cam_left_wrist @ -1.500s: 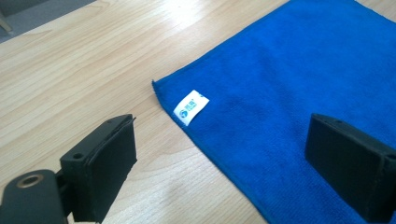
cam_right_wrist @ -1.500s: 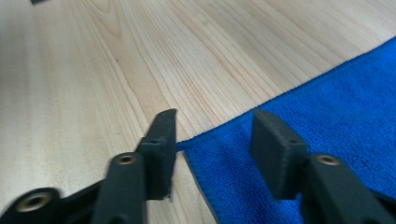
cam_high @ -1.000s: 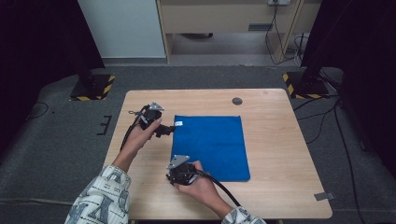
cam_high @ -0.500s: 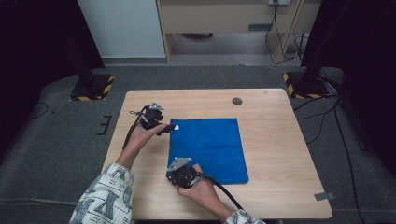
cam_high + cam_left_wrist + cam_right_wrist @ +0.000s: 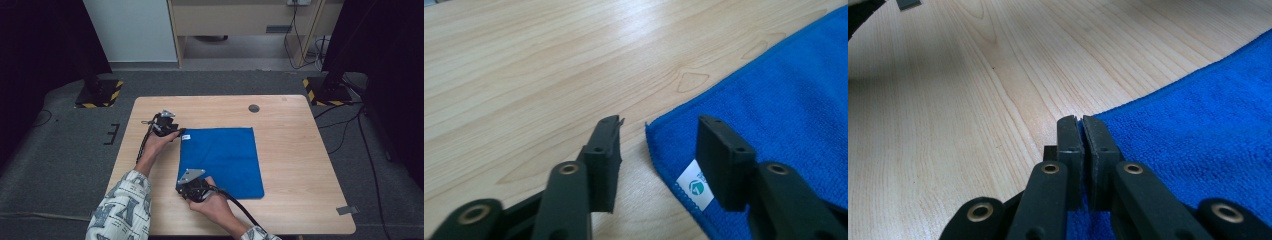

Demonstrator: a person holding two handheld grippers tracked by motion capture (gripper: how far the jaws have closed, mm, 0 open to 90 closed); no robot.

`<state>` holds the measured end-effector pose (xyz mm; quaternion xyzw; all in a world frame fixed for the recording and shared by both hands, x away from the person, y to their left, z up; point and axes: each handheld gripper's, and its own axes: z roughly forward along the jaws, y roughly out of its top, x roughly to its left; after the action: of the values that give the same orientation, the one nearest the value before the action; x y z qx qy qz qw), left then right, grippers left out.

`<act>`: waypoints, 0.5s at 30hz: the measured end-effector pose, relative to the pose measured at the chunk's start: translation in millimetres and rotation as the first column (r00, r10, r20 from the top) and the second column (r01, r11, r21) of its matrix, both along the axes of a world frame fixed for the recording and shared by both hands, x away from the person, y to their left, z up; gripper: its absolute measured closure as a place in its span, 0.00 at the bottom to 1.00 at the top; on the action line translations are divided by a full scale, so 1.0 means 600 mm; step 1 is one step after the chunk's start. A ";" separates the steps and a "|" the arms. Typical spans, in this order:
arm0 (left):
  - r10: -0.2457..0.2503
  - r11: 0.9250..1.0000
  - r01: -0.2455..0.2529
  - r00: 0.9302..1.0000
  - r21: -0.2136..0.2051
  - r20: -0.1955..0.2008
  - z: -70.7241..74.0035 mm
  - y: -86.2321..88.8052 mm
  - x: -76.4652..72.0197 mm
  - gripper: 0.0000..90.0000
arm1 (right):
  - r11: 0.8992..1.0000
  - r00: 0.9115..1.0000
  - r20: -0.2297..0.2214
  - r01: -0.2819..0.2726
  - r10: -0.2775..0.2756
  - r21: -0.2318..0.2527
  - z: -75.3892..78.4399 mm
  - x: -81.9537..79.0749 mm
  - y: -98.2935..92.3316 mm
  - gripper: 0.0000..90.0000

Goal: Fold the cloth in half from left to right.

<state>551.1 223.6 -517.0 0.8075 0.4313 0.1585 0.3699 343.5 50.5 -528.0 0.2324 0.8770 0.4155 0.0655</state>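
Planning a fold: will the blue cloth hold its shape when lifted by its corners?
Probably not. The blue cloth lies flat, thin and fuzzy like towelling, so it should sag between grips. It looks light. Its napped surface should resist slipping; the right gripper already pinches an edge.

Grey carpet floor (image 5: 60, 165), wood table (image 5: 295, 165), white panel (image 5: 132, 30) behind

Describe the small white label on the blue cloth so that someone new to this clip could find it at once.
Start at the wooden table and find the blue cloth lying flat near its middle. Go to the cloth's corner by the left gripper, whose jaws straddle that corner. The label is a small white tag with a teal logo, sewn at the cloth's hem: the one white patch on plain blue fabric.
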 end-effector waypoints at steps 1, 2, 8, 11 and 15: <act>0.002 1.000 -0.002 1.000 0.014 0.003 -0.003 -0.002 0.001 0.61 | 1.000 1.000 -0.002 0.000 0.000 0.000 0.000 0.000 0.000 0.97; 0.004 1.000 -0.004 1.000 0.018 0.004 -0.007 -0.004 0.002 0.61 | 1.000 1.000 -0.003 -0.002 0.002 -0.002 0.000 -0.001 0.000 0.97; 0.019 1.000 -0.019 1.000 0.010 -0.001 -0.024 -0.002 0.010 0.62 | 1.000 1.000 0.004 -0.006 0.006 -0.007 0.001 -0.001 0.000 0.97; 0.019 1.000 -0.019 1.000 0.015 0.011 -0.025 -0.003 0.011 0.62 | 1.000 1.000 0.000 -0.002 0.002 -0.007 0.000 -0.002 0.000 0.97; 0.008 1.000 -0.008 1.000 0.022 0.017 -0.025 -0.010 0.010 0.74 | 1.000 1.000 0.006 -0.006 0.006 -0.018 -0.003 -0.003 0.002 0.97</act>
<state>557.0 217.6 -532.2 0.8084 0.4296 0.1713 0.3641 341.8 51.6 -529.8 0.2279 0.8812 0.4084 0.0688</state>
